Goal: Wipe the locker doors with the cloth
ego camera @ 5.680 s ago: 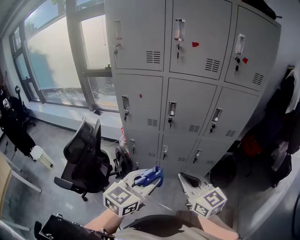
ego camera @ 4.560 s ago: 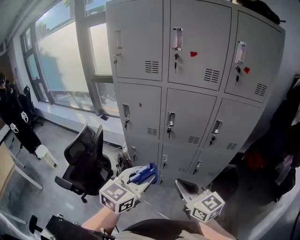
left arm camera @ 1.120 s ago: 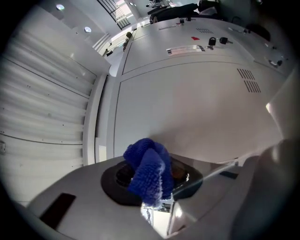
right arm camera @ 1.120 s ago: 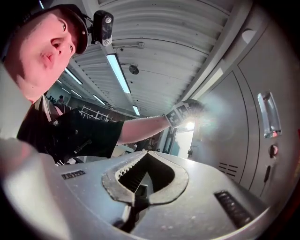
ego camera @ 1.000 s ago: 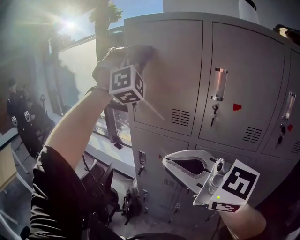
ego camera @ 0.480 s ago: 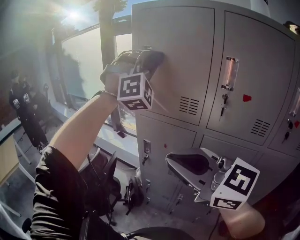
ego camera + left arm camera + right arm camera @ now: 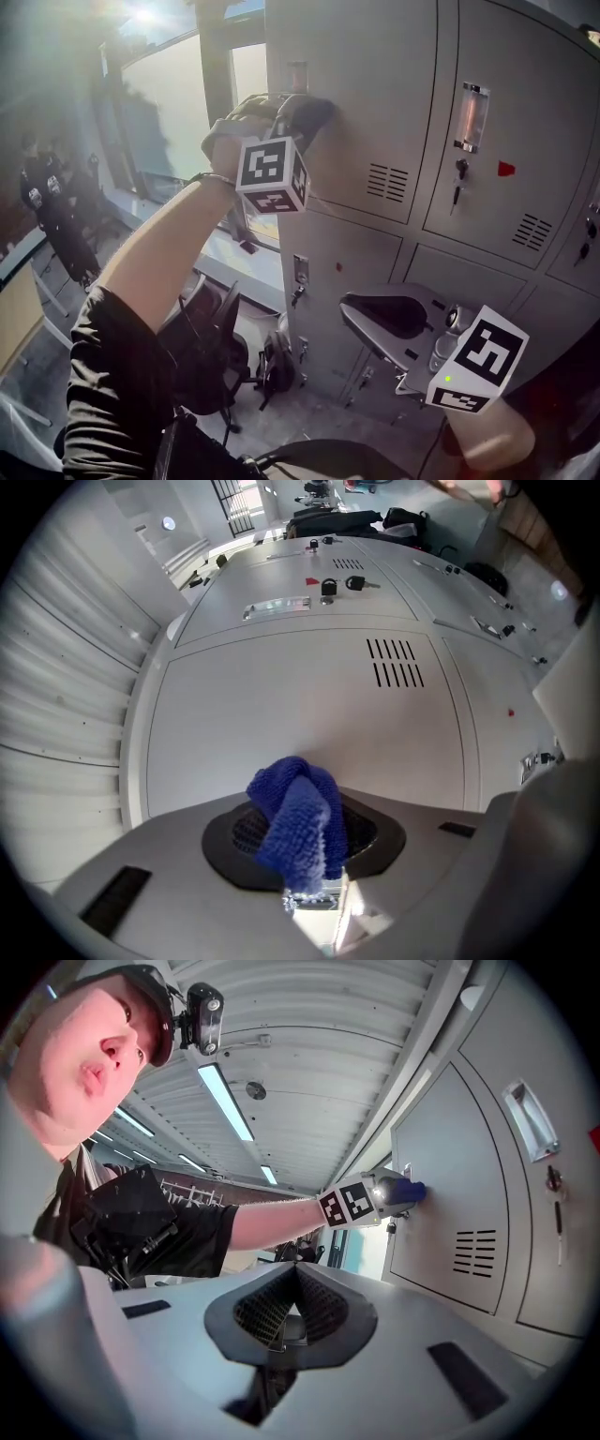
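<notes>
The grey lockers fill the right of the head view. My left gripper [image 7: 302, 114] is raised to the top-left locker door [image 7: 375, 84] and presses against it. It is shut on a blue cloth [image 7: 296, 819], which bunches between its jaws right at the door panel [image 7: 300, 705]. The right gripper view shows the same cloth [image 7: 413, 1188] touching that door [image 7: 459, 1166]. My right gripper [image 7: 361, 314] hangs lower, in front of the middle row, shut with nothing in it [image 7: 284, 1323].
Vent slots [image 7: 391, 183] and a key in a lock [image 7: 459, 172] sit right of the cloth. A black office chair [image 7: 211, 347] and a bag stand below at the locker's foot. A large window [image 7: 159, 103] is at left, with people in dark clothes [image 7: 52, 206] beside it.
The left gripper has risen from waist height to the top-left door with the cloth. Over the last second it slid a little right along the door. The right gripper stayed low.
</notes>
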`<state>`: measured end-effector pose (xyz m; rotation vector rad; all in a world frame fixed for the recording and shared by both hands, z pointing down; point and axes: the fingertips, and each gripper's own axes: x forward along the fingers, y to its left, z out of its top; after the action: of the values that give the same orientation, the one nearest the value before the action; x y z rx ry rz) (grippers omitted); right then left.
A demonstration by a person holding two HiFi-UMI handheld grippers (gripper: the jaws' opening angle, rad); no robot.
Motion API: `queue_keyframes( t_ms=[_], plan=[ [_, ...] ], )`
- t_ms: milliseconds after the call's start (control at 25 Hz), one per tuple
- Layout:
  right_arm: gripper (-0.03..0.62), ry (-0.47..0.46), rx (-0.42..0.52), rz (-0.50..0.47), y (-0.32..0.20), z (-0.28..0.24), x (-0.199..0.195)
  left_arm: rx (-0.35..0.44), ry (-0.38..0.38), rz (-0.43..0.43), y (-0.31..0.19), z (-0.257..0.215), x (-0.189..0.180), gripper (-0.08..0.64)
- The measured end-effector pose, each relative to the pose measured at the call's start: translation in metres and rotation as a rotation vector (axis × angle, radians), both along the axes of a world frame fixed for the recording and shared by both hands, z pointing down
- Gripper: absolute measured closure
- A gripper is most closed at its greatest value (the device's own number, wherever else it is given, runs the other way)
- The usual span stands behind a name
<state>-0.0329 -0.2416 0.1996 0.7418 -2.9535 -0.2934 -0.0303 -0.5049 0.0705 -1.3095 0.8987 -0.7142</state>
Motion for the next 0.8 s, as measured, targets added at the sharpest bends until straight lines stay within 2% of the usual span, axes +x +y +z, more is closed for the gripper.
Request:
queue_keyframes(
  t_ms=[240,440,600,800],
  plan=[
    [0.588,-0.002,0.011,-0.016,0.015,0.002,-0.005,0.025,0.059,0.002,0.033,-0.011,-0.023,0.436],
    [0.588,-0.009,-0.014,-0.043,0.017,0.012,-0.014,0.014,0.052,0.014,0.074,0.027,-0.033,0.436],
    [0.588,-0.009,-0.038,-0.055,0.017,0.021,-0.019,0.017,0.022,-0.001,0.065,0.064,-0.026,0.436],
    [0.588,-0.005,-0.055,-0.045,0.016,0.029,-0.021,0.033,0.074,-0.037,0.031,0.071,-0.022,0.436]
  ],
)
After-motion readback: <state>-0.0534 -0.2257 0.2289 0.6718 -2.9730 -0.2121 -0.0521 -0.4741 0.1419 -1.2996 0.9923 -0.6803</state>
